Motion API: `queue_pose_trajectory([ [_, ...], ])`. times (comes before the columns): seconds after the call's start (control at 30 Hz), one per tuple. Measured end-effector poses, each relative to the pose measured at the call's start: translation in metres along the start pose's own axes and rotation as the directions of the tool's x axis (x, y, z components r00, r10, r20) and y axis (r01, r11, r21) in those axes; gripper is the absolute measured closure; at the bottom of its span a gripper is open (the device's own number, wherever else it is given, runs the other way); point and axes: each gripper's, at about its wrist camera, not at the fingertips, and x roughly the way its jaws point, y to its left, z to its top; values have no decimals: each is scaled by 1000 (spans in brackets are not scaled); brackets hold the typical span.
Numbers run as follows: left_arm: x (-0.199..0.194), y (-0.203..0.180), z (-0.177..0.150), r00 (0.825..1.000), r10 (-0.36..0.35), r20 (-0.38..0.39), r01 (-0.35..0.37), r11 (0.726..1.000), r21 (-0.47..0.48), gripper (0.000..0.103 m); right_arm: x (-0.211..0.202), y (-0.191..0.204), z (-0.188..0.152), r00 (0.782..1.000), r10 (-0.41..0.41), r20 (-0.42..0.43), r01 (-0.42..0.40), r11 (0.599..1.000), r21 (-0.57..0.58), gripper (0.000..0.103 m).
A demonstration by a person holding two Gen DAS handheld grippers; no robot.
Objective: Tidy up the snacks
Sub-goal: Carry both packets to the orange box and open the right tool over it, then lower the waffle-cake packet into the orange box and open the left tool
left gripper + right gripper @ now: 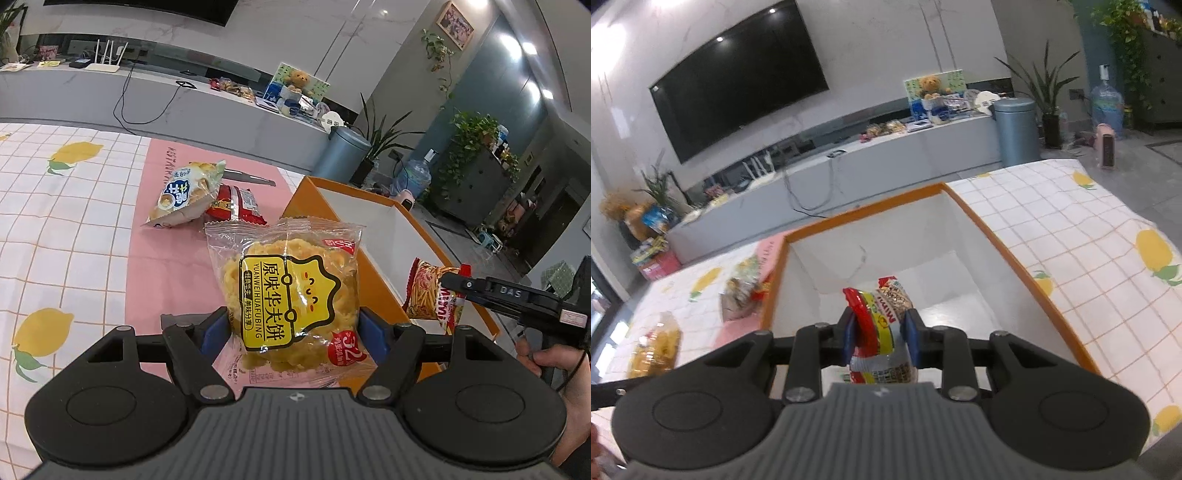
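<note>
On the left of the left wrist view lies the tablecloth [55,229], white-checked with lemon prints, and over it a pink mat [162,251]. On the mat rest two snacks: a pale puffed-snack bag [188,194] and, touching its right edge, a red packet [236,205]. A knife [249,178] lies just behind them.

In the centre, the left gripper [295,328] has its blue pads set wide and pressed on both sides of a clear waffle-biscuit packet [291,291] with a yellow label; the packet is held above the mat, beside the near corner of the box.

To the right stands the orange-rimmed box [369,266], white inside. Over its interior (seen best from the right wrist view) the right gripper [881,338] is clamped narrowly on a red Mimi snack packet [879,325], which hangs inside the rim [990,236], above the white floor. Whether anything else lies in the box cannot be told.

At the far right of the left wrist view, a hand [546,360] grips the right tool's handle.
</note>
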Motion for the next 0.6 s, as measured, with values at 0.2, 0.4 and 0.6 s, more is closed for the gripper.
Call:
queue_pose_trajectory([
  [0.2, 2, 1, 0, 1000, -9, -6, 9, 1000, -15, 19, 8, -4, 5, 999, -36, 3, 36, 999, 35, 59],
  [0.4, 2, 2, 2, 1000, -14, -3, 14, 1000, -20, 19, -9, -6, 7, 996, -29, 79, 22, 996, 81, 39],
  [0.6, 1, -2, 2, 999, -37, 9, 37, 999, -21, 19, -18, -18, 9, 993, -28, 116, 8, 985, 172, 39],
])
